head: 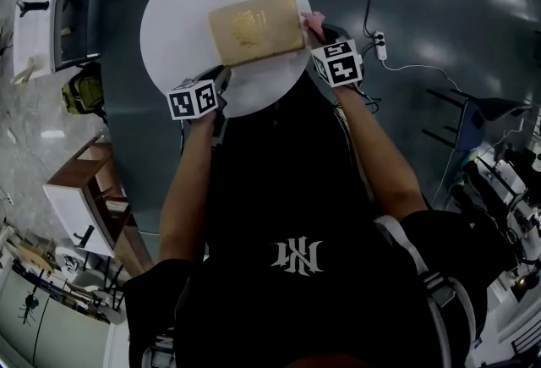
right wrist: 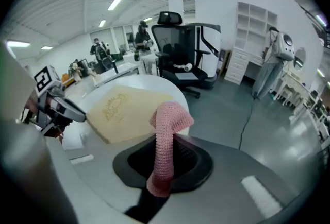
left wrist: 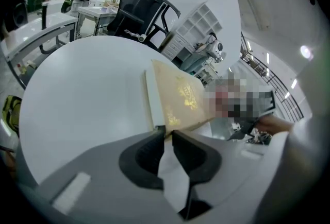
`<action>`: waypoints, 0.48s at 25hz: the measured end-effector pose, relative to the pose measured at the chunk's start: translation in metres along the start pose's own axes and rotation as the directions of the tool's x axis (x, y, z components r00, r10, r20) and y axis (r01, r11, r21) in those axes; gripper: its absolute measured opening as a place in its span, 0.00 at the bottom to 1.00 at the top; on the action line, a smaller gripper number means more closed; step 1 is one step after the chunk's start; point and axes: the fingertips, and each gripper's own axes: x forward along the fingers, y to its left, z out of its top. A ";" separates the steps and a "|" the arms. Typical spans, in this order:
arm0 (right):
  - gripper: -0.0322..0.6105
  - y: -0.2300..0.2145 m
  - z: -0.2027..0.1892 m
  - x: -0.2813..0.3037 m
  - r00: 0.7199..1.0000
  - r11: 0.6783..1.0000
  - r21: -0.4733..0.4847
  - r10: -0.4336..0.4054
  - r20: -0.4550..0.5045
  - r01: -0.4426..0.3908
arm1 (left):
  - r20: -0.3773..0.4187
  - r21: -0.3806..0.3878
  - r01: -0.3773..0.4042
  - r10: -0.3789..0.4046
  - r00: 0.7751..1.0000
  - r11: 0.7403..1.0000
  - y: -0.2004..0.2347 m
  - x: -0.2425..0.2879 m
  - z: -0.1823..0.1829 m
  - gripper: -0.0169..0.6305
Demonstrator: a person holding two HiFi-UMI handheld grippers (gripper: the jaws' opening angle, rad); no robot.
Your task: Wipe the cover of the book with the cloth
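Right claw [right wrist: 168,144] is clamped on a pink knitted cloth [right wrist: 166,115]. The cloth stands up between the two jaws and flops over at its top.

Just beyond that claw and to its left, in the right gripper view, lies a tan book [right wrist: 124,107] with a gold emblem. It rests flat, cover up, on a round white table [head: 173,11].

In the head view the cloth sits at the book's right short edge. Whether it touches the edge or hangs just off it cannot be told. The book's long axis runs left to right across the table, slightly tilted. A wipe would therefore likely travel leftward along that axis, toward the other claw.

Left claw [left wrist: 168,133] is at the book's near-left corner. Its jaws are drawn nearly together with that corner pinched between the tips, apparently to steady the book.

The right hand, carrying the cloth, is the one placed to wipe. A black office chair [right wrist: 178,48] stands behind the table, well apart.
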 end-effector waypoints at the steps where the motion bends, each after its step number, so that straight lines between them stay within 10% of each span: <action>1: 0.11 0.014 0.009 -0.005 0.999 0.999 -0.021 0.024 0.035 -0.024 | 0.002 0.003 -0.002 0.002 1.000 1.000 0.001 0.000 0.000 0.11; 12: 0.11 0.213 0.054 0.030 0.908 0.878 -0.258 0.418 0.001 -0.404 | 0.001 -0.004 0.004 -0.004 1.000 1.000 -0.001 0.000 -0.002 0.11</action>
